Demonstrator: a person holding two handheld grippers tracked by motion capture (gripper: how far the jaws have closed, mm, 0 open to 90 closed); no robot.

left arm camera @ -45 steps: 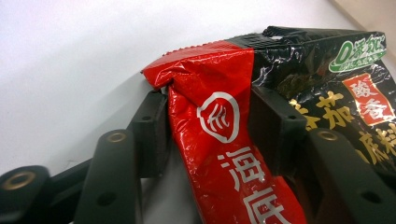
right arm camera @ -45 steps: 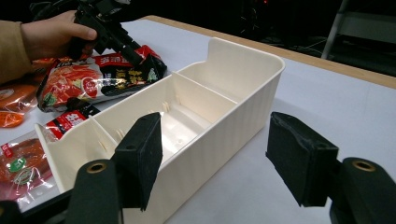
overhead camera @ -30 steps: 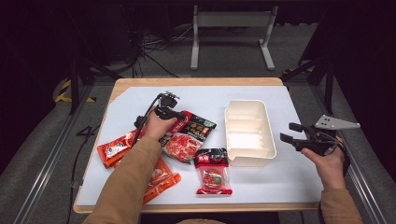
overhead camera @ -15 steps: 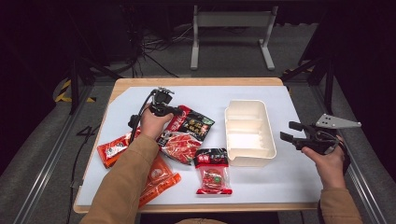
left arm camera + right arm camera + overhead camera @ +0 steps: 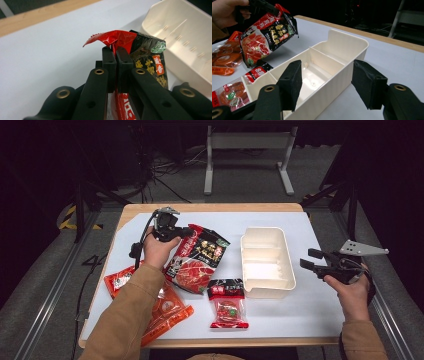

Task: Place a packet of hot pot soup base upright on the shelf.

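Note:
My left gripper is shut on the top edge of a red-and-black food pouch, which hangs tilted above the white table just left of the tray. In the left gripper view the jaws pinch the crumpled red seam of the pouch. A cream tray with three compartments lies empty at centre right. My right gripper hovers open to the tray's right; its jaws have just been closing a little, with nothing gripped. In the right gripper view the gripper looks across the tray at the lifted pouch.
A small red-and-black packet lies in front of the tray's near-left corner. Orange packets lie under the left forearm, one more near the table's left edge. A white sheet covers the wooden table.
My left gripper has risen and shifted away from the person with the pouch, lifting it from the table. The right hand has kept its place.

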